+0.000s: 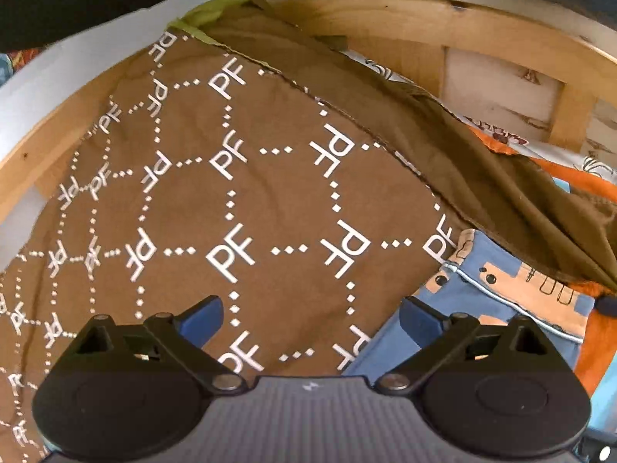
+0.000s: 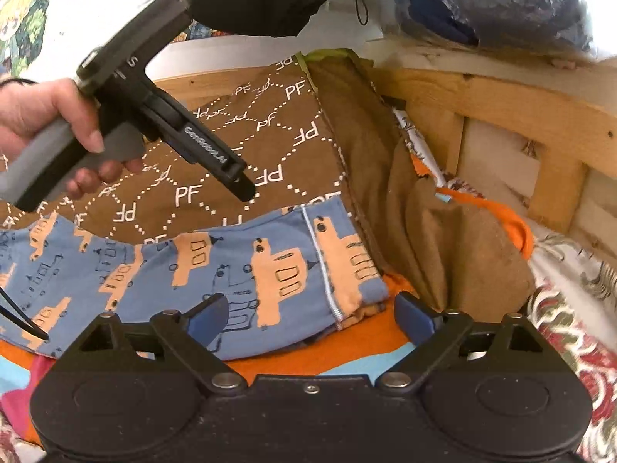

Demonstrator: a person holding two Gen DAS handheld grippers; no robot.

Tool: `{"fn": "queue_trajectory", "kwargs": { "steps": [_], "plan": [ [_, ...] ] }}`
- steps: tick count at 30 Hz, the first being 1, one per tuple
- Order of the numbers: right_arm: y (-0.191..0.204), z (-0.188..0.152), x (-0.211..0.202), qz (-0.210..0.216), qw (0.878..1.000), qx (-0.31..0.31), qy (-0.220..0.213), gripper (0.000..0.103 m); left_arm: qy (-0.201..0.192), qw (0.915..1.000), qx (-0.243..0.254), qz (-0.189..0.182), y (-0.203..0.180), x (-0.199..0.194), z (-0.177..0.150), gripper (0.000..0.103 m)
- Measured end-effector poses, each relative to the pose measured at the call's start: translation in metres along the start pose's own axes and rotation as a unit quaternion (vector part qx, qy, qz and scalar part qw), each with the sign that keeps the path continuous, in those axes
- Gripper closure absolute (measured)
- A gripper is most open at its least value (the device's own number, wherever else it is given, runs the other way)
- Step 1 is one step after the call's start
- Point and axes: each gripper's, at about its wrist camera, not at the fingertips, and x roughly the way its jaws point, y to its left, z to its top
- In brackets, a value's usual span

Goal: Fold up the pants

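Blue cotton pants with orange truck print (image 2: 231, 270) spread on bed, long axis left-right, directly ahead of right gripper (image 2: 310, 314); jaws spread, empty. Left gripper (image 1: 310, 314), jaws spread, held over brown PF-lettered fabric (image 1: 231, 193); pants seen to its right, so right gripper judged nearer.

Soft matt cloth pants (image 2: 216, 270), matt brown printed fabric (image 1: 270, 200), bare pale wood frame (image 2: 501, 115), matt black plastic tongs (image 2: 310, 318)

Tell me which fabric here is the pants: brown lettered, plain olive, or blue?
The blue one, printed with orange vehicles and showing a light side seam; it lies over the brown PF cloth, beside the olive cloth.
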Motion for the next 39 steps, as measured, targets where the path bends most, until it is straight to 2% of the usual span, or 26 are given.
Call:
{"fn": "queue_trajectory", "kwargs": {
  "steps": [6, 9, 10, 11, 13, 16, 18, 20, 21, 23, 24, 26, 27, 29, 31, 32, 34, 36, 38, 39],
  "plan": [
    [-0.007, -0.001, 0.002, 0.002, 0.999, 0.051, 0.011, 0.015, -0.004, 0.9993, 0.029, -0.024, -0.014, 0.016, 0.0, 0.004],
    [-0.016, -0.004, 0.008, 0.03, 0.994, 0.096, 0.038, 0.014, 0.005, 0.9985, 0.048, -0.026, -0.023, 0.026, 0.0, 0.004],
    [-0.017, -0.005, 0.011, 0.038, 0.993, 0.103, 0.043, 0.011, 0.009, 0.9983, 0.052, -0.024, -0.025, 0.029, 0.0, 0.004],
    [-0.018, -0.005, 0.013, 0.044, 0.992, 0.107, 0.043, 0.005, 0.014, 0.9983, 0.051, -0.024, -0.026, 0.032, 0.001, 0.004],
    [-0.02, -0.003, 0.018, 0.059, 0.99, 0.126, 0.037, 0.002, 0.022, 0.9986, 0.039, -0.027, -0.024, 0.036, 0.004, 0.003],
    [-0.026, -0.001, 0.02, 0.069, 0.985, 0.158, 0.016, 0.005, 0.03, 0.9988, 0.021, -0.033, -0.019, 0.038, 0.008, 0.003],
    [-0.03, -0.004, 0.016, 0.066, 0.98, 0.185, 0.001, 0.013, 0.033, 0.9988, 0.013, -0.035, -0.016, 0.036, 0.01, 0.003],
    [-0.038, -0.007, 0.01, 0.061, 0.975, 0.215, -0.011, 0.03, 0.032, 0.9988, 0.003, -0.036, -0.012, 0.032, 0.011, 0.003],
    [-0.043, -0.009, 0.008, 0.058, 0.97, 0.236, -0.019, 0.035, 0.03, 0.9989, -0.007, -0.035, -0.008, 0.029, 0.009, 0.003],
    [-0.051, -0.013, 0.006, 0.047, 0.962, 0.268, -0.026, 0.062, 0.028, 0.9982, -0.032, -0.041, -0.001, 0.021, 0.009, 0.007],
    [-0.055, -0.014, 0.005, 0.041, 0.959, 0.278, -0.027, 0.068, 0.03, 0.9971, -0.05, -0.049, 0.004, 0.017, 0.009, 0.011],
    [-0.058, -0.016, 0.003, 0.033, 0.958, 0.282, -0.03, 0.087, 0.041, 0.9931, -0.088, -0.066, 0.012, 0.008, 0.009, 0.017],
    [-0.055, -0.014, 0.002, 0.028, 0.963, 0.267, -0.033, 0.087, 0.05, 0.9907, -0.105, -0.072, 0.016, 0.005, 0.01, 0.019],
    [-0.037, -0.008, -0.004, 0.012, 0.979, 0.199, -0.045, 0.088, 0.066, 0.9825, -0.143, -0.1, 0.024, -0.002, 0.012, 0.02],
    [-0.004, -0.001, -0.009, -0.017, 0.995, 0.07, -0.064, 0.088, 0.076, 0.9739, -0.176, -0.121, 0.031, -0.006, 0.014, 0.021],
    [0.014, -0.001, -0.009, -0.032, 0.997, 0.0, -0.07, 0.088, 0.084, 0.9686, -0.192, -0.134, 0.031, -0.007, 0.016, 0.021],
    [0.046, -0.008, -0.008, -0.049, 0.989, -0.115, -0.077, 0.088, 0.1, 0.9571, -0.217, -0.164, 0.031, -0.007, 0.019, 0.021],
    [0.064, -0.017, -0.006, -0.053, 0.979, -0.183, -0.074, 0.088, 0.113, 0.9472, -0.235, -0.186, 0.03, -0.006, 0.023, 0.021],
    [0.074, -0.022, -0.005, -0.053, 0.972, -0.218, -0.07, 0.088, 0.122, 0.9415, -0.246, -0.196, 0.026, -0.004, 0.029, 0.02],
    [0.076, -0.023, -0.004, -0.054, 0.97, -0.227, -0.069, 0.088, 0.124, 0.9413, -0.244, -0.198, 0.023, -0.003, 0.031, 0.019]
  ]
}}
